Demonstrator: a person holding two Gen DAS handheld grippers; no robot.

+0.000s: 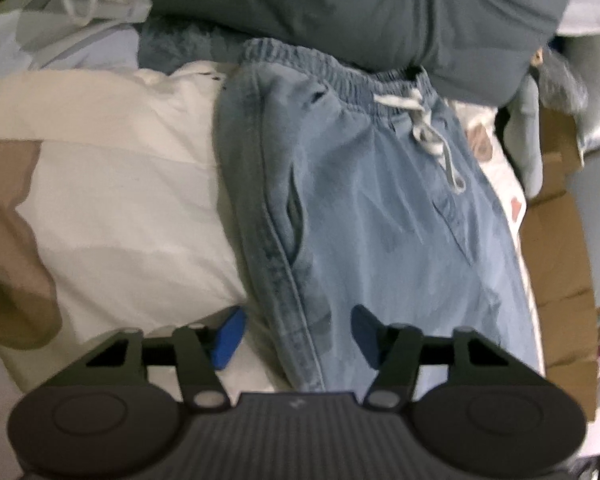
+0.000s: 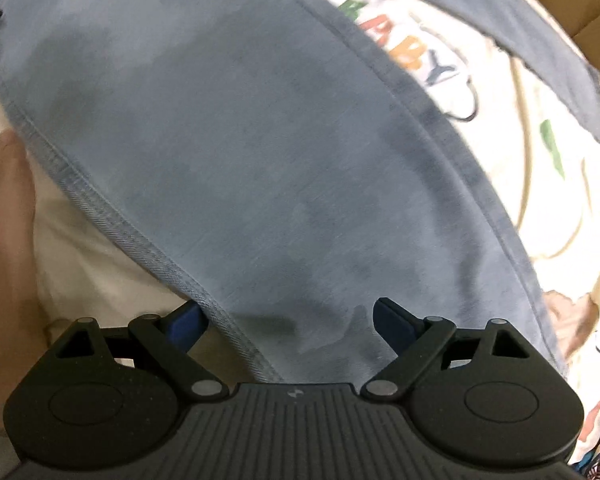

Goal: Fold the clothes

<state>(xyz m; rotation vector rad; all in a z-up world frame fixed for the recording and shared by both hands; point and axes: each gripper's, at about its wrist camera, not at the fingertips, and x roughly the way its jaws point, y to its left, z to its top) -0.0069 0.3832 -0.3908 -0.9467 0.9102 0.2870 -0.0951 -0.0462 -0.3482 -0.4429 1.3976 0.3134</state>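
Blue pants [image 1: 364,208] lie flat on the bed [image 1: 132,200].
Both grippers, left [image 1: 298,334] and right [image 2: 290,326], hover with jaws wide apart; each should pinch the edge firmly.

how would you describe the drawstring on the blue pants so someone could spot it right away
Find the light blue denim pants spread over the pale bedding, just below the grey pillow. Follow their gathered elastic waistband toward its right side. The drawstring is the white cord knotted there, its ends trailing down the front; it is the only white thing on the blue cloth.
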